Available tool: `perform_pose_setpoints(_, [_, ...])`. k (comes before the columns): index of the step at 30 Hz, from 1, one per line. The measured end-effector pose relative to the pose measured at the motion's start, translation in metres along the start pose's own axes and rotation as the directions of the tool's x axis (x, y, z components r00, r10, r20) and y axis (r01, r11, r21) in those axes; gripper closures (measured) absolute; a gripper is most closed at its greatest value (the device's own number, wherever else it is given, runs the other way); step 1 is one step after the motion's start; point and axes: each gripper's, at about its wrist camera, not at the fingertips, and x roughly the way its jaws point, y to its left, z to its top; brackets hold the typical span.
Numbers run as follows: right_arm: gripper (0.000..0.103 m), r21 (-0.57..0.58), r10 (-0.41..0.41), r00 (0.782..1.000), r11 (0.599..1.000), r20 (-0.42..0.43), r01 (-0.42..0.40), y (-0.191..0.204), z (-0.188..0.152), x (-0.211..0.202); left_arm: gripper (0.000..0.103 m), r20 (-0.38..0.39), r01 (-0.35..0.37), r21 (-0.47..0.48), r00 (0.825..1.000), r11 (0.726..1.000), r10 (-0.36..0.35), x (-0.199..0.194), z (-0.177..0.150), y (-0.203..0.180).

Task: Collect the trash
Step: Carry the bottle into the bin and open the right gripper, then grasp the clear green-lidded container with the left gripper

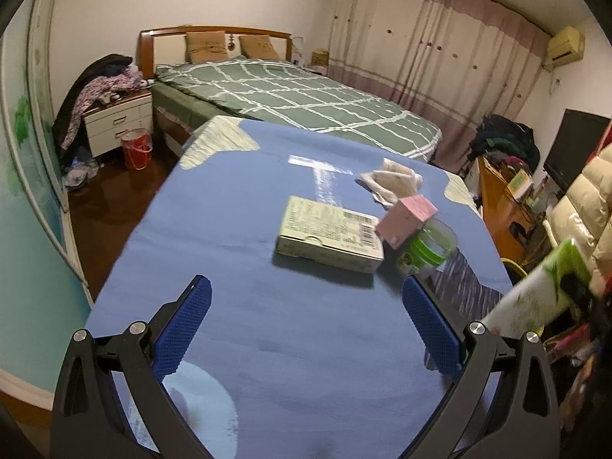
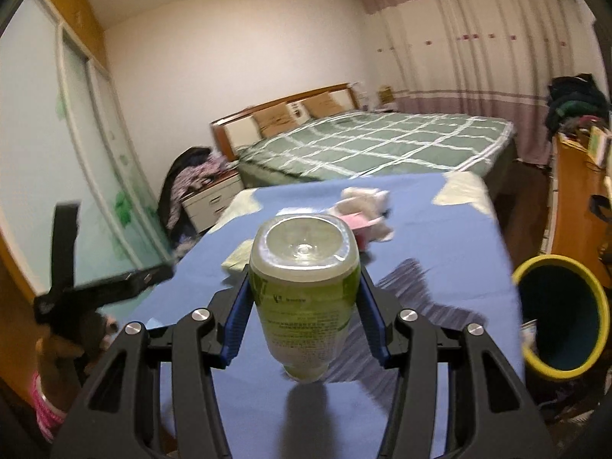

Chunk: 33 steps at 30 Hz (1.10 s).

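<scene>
Bottle [image 2: 304, 290] pinched base-forward in our right gripper [image 2: 304, 302] above the blue table [image 2: 440, 229], our left gripper [image 1: 306, 306] spread and empty, bin [image 2: 562, 313] at right, box [image 1: 329, 233] on table.

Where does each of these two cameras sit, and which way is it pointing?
Left wrist: rides on the left gripper, looking along its open fingers over the blue table at a flat box.
Right wrist: rides on the right gripper, which clamps a plastic bottle; a yellow-rimmed bin stands right.
Shared: table, bed, bottle.
</scene>
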Motion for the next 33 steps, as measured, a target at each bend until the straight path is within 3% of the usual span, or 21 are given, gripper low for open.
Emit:
perform_pose_setpoints(5, [0.053,0.076,-0.121,0.991,0.99,0.05,0.117,-0.05,0.014,-0.014,0.005,-0.018,0.042,0.046,0.999,0.998,-0.041,0.013,0.0,-0.022])
perform_pose_setpoints(7, [0.053,0.126,-0.196,0.978,0.975,0.078,0.186,-0.078,0.019,-0.022,0.005,-0.028,0.061,0.064,0.998,0.996,-0.059,0.02,0.0,-0.032])
perform_pose_setpoints(11, [0.053,0.208,-0.36,0.928,0.918,0.089,0.336,-0.13,0.022,-0.03,0.005,-0.052,0.089,0.096,0.995,0.991,-0.085,0.036,0.0,-0.049])
perform_pose_setpoints(15, [0.053,0.244,-0.525,0.85,0.831,0.048,0.5,-0.179,0.017,-0.024,0.005,-0.083,0.116,0.13,0.991,0.985,-0.106,0.058,0.0,-0.071])
perform_pose_setpoints(21, [0.052,0.253,-0.613,0.786,0.75,-0.083,0.612,-0.233,0.0,0.004,0.005,-0.111,0.147,0.181,0.985,0.972,-0.129,0.087,0.004,-0.101])
perform_pose_setpoints(26, [0.05,0.26,-0.629,0.771,0.731,-0.101,0.631,-0.245,-0.014,0.007,0.005,-0.135,0.174,0.203,0.98,0.964,-0.149,0.106,0.01,-0.118])
perform_pose_setpoints(33, [0.049,0.261,-0.618,0.779,0.739,-0.103,0.621,-0.247,-0.019,0.009,0.005,-0.171,0.206,0.231,0.971,0.951,-0.169,0.13,0.012,-0.141])
